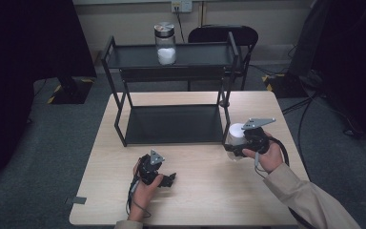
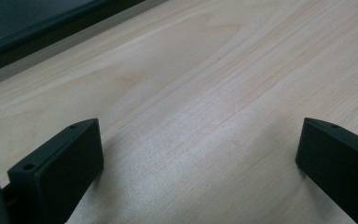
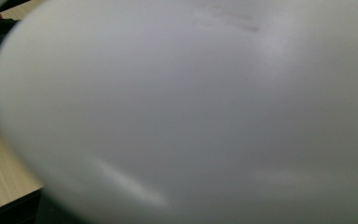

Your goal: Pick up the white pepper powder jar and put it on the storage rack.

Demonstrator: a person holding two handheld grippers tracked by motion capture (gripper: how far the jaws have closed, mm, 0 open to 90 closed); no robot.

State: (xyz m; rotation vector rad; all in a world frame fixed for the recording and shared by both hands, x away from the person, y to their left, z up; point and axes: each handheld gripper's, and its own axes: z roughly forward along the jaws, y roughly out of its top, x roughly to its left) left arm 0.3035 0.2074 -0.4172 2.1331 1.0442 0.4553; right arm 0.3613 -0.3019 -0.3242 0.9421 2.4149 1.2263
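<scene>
At seven o'clock on the counter (image 1: 205, 191), the left gripper (image 1: 167, 180) rests with fingers (image 2: 60, 163) spread, empty. One jar (image 1: 165, 43) already stands on the rack (image 1: 171, 59) at twelve. At three, the right gripper (image 1: 234, 149) appears to grip a white jar (image 1: 237, 132), probably headed for the rack.

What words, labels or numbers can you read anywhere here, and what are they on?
None can be read.
White container in the right hand-held gripper: faint dark marks near its top edge, too blurred to read.
Jar on the shelf rack: no label visible.
</scene>
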